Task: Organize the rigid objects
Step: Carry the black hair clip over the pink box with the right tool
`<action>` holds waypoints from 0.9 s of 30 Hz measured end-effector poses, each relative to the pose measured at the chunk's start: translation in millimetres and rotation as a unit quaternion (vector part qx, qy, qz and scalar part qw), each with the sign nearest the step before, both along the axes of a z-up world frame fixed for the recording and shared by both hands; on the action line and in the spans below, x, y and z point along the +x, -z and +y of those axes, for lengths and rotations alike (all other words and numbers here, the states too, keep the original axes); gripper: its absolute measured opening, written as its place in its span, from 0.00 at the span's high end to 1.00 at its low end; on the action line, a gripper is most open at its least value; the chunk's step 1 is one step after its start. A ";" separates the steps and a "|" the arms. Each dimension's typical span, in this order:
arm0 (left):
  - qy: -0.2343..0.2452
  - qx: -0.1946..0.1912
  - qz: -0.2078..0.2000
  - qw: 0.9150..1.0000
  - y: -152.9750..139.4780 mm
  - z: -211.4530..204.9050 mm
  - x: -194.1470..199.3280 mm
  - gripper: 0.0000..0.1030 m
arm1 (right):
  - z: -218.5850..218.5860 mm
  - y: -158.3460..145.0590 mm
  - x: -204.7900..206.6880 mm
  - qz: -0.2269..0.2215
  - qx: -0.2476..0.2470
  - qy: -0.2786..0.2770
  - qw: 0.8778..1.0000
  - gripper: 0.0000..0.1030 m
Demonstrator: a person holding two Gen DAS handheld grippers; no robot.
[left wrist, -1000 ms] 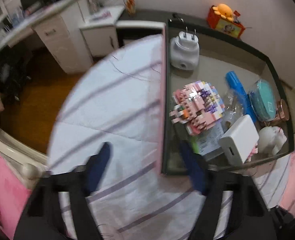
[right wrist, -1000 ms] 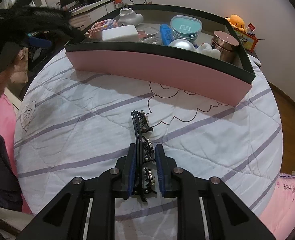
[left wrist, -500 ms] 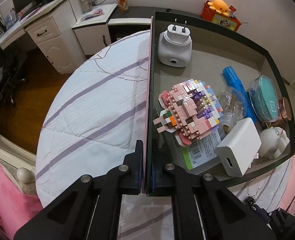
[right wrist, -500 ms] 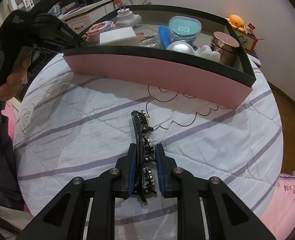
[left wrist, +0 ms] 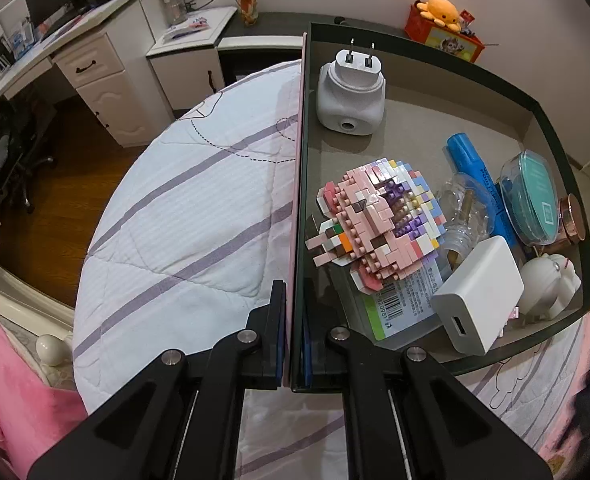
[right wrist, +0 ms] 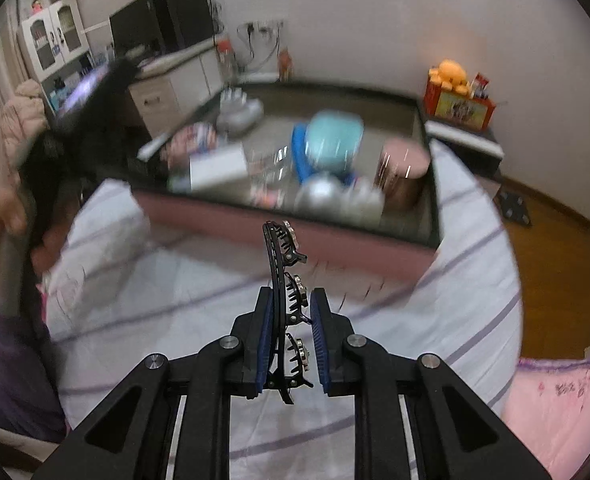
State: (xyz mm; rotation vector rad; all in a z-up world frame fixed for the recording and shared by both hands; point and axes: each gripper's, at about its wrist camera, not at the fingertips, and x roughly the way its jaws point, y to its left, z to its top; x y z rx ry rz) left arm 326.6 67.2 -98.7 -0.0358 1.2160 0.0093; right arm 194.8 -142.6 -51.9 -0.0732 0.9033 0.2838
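Observation:
A shallow box with pink outer walls and a dark rim (left wrist: pixel 299 168) lies on the bed. My left gripper (left wrist: pixel 294 330) is shut on its near side wall, one pad outside and one inside. Inside lie a pink brick figure (left wrist: pixel 375 224), a white plug adapter (left wrist: pixel 351 92), a white charger (left wrist: pixel 477 294), a blue marker (left wrist: pixel 475 168) and a teal case (left wrist: pixel 535 196). My right gripper (right wrist: pixel 293 314) is shut on a black toothed hair clip (right wrist: pixel 281 264), held above the quilt in front of the blurred box (right wrist: pixel 279 224).
A striped white quilt (left wrist: pixel 183 216) covers the bed. White drawers (left wrist: pixel 103 80) and a desk stand beyond the bed. An orange plush on a red box (left wrist: pixel 441 24) sits by the wall. A person's hand (right wrist: pixel 9 208) holds the left gripper. Wooden floor (right wrist: pixel 555 272) lies to the right.
My left gripper went from open astride the box wall to shut on it. My right gripper lifted the hair clip off the quilt and tilted up toward the box.

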 end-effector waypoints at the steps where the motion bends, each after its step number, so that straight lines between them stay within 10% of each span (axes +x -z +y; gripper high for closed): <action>1: 0.000 0.001 0.000 1.000 0.0 0.1 0.0 0.95 | -0.9 -8.4 3.0 -0.013 -0.001 0.003 1.000 0.82; 13: 0.001 0.006 -0.001 1.000 -1.0 -1.0 0.8 0.94 | 10.6 -66.7 78.0 -0.070 0.026 -0.010 0.997 0.82; 27: 0.005 0.021 -0.003 1.000 -0.5 -7.8 3.0 0.93 | 25.2 -17.6 173.2 0.020 0.033 -0.009 0.999 0.82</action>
